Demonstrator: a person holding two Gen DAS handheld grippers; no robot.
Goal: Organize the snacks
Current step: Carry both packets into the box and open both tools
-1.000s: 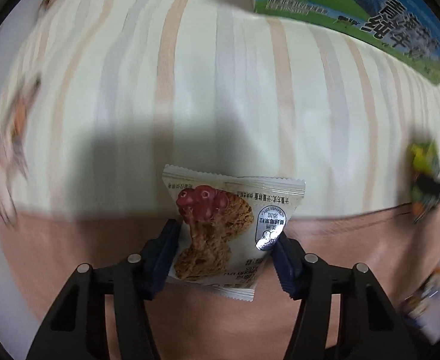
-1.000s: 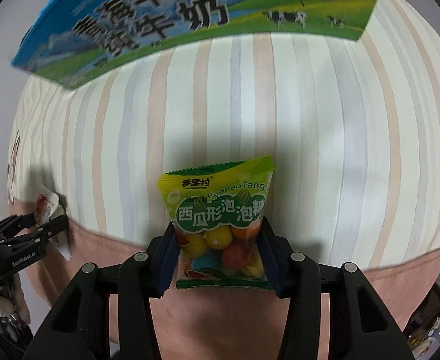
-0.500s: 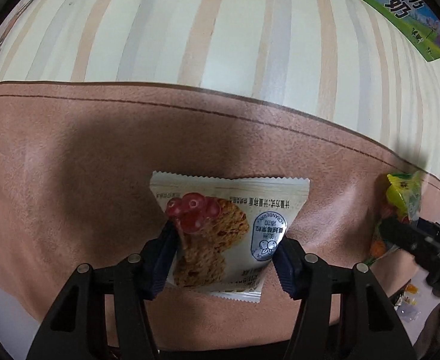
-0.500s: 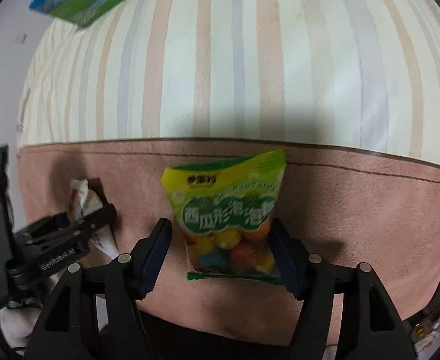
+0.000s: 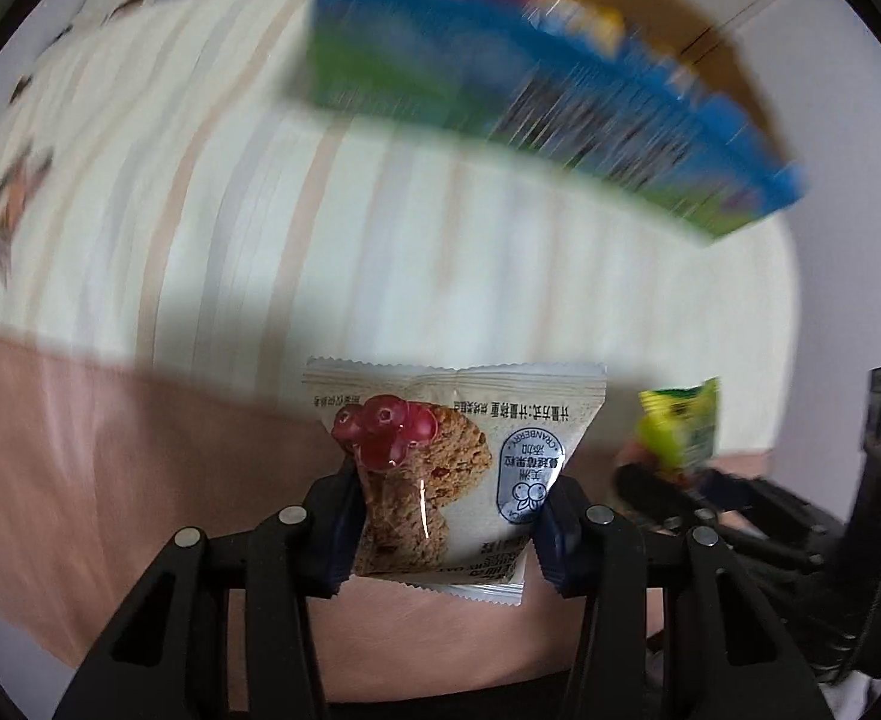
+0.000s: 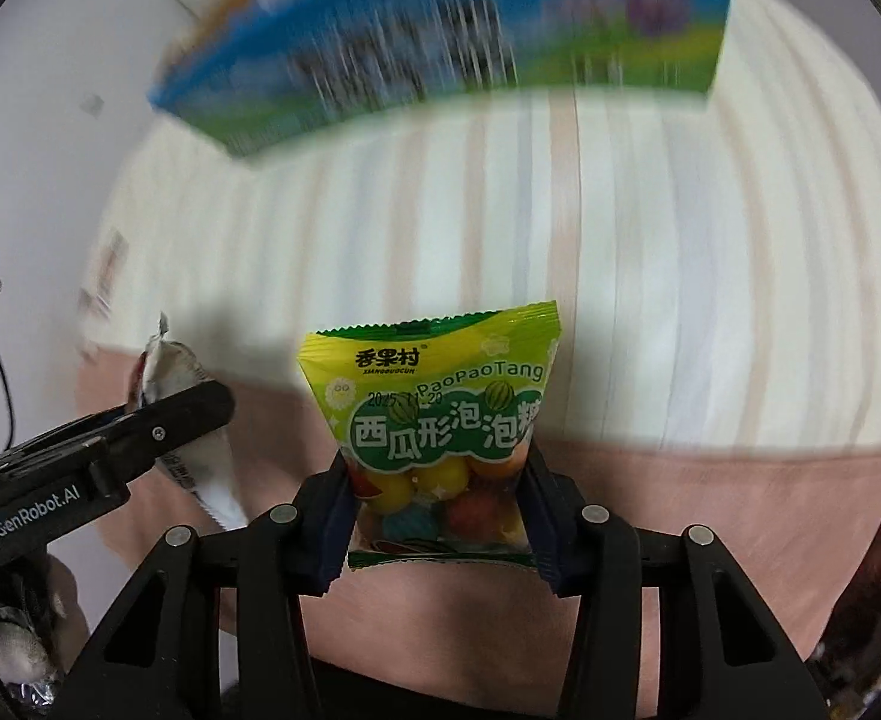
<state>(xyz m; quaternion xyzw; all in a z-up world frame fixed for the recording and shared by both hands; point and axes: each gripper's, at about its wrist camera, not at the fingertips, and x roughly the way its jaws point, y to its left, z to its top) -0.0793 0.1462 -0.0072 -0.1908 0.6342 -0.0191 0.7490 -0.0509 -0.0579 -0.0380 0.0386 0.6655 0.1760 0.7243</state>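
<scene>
Left gripper [image 5: 446, 531] jaws closing on the cranberry oat cookie packet [image 5: 455, 468], held flat-on, long axis running away from the camera, print upside down. Right gripper [image 6: 437, 519] jaws closing on the bubble-gum bag [image 6: 434, 420], upright, sealed top edge pointing away. Both hang over the striped cloth [image 6: 650, 276], below the blurred milk carton box [image 6: 440, 48].

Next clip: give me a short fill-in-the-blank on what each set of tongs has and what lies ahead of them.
1. The left tongs grip a white packet picturing an oat ____ with cranberries.
2. The right tongs grip a ____ bag of gumballs.
3. Ahead of both stands a blue and green ____ on the striped cloth.
4. The cloth's near border is ____.

Missing words: cookie; green; box; pink
</scene>
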